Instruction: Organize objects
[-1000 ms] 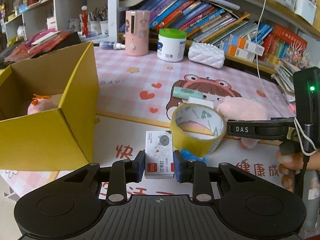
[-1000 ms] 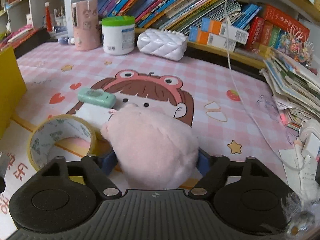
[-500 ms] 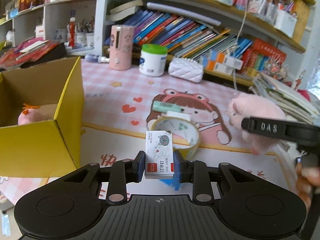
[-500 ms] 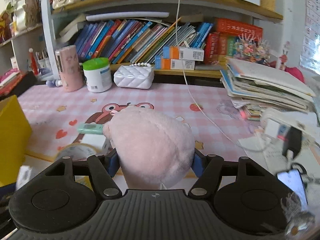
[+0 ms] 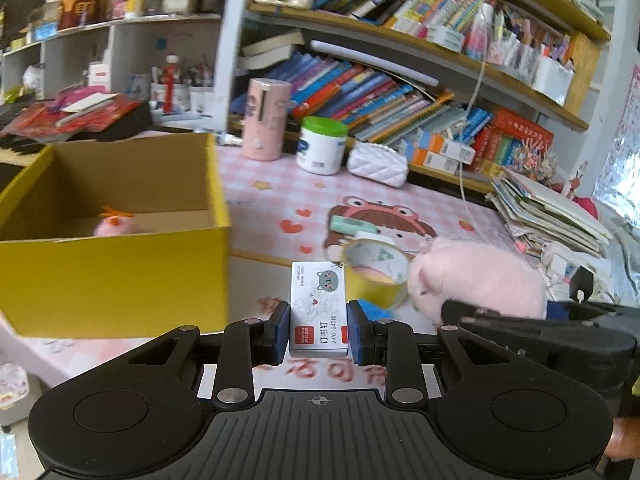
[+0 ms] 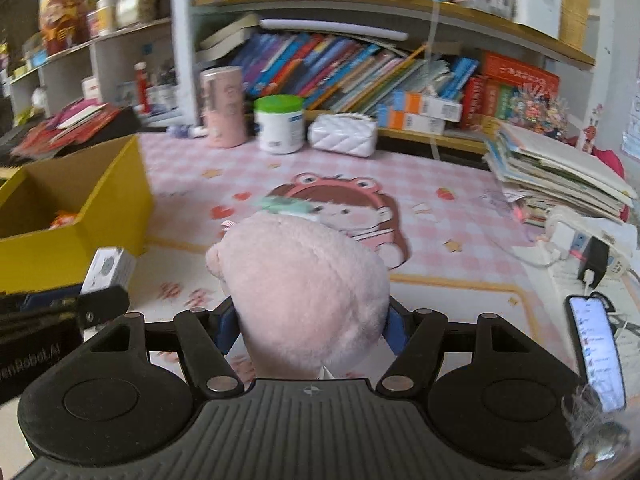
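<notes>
My left gripper (image 5: pixel 319 330) is shut on a small white staple box (image 5: pixel 318 308) and holds it above the mat, right of the open yellow cardboard box (image 5: pixel 120 272). A pink plush (image 5: pixel 116 226) lies inside that box. My right gripper (image 6: pixel 308 324) is shut on a pink plush pig (image 6: pixel 304 292), lifted off the table; the pig also shows in the left wrist view (image 5: pixel 480 276). The staple box (image 6: pixel 110 270) and the yellow box (image 6: pixel 80 240) show at the left of the right wrist view. A tape roll (image 5: pixel 376 270) and a green eraser (image 5: pixel 352 225) lie on the mat.
At the back stand a pink cylinder (image 5: pixel 266 120), a green-lidded jar (image 5: pixel 322 144) and a white quilted pouch (image 5: pixel 378 164), under shelves of books. A paper stack (image 6: pixel 560 172), a power strip (image 6: pixel 572 240) and a phone (image 6: pixel 596 348) are on the right.
Both grippers have risen with their loads and swung left toward the yellow box. The right gripper with the pig now sits close beside the left one.
</notes>
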Available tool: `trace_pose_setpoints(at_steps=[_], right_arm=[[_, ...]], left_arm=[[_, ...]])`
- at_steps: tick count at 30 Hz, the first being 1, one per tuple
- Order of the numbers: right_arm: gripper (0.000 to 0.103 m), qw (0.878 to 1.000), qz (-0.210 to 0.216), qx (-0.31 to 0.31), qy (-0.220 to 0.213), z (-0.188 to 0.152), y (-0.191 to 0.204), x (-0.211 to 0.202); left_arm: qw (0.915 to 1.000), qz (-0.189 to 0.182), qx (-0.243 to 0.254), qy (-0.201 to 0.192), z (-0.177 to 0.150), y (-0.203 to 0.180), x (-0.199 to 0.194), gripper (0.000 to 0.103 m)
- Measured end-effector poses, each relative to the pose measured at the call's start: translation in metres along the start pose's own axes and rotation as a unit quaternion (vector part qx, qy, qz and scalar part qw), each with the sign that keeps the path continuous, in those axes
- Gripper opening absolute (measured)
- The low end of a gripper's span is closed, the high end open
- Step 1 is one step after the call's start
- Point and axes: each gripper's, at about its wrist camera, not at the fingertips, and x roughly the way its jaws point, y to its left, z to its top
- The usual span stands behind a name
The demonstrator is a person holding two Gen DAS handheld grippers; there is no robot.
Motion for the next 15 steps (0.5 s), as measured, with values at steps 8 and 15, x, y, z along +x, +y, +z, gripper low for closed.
trace_pose_setpoints(at_steps=[8,15], right_arm=[[0.066,0.999,0.032,-0.025,0.014,-0.02,0.06,-0.024],[0.067,0.997,0.057,-0.035,0.023,-0.035,0.1,-0.038]], left_arm=[[0.9996,0.021,-0.016,-0.011,-0.015,0.044,-0.042,0.028],[0.9987,0.043,-0.022,-0.015,-0.027,0.077,-0.071,0.028]])
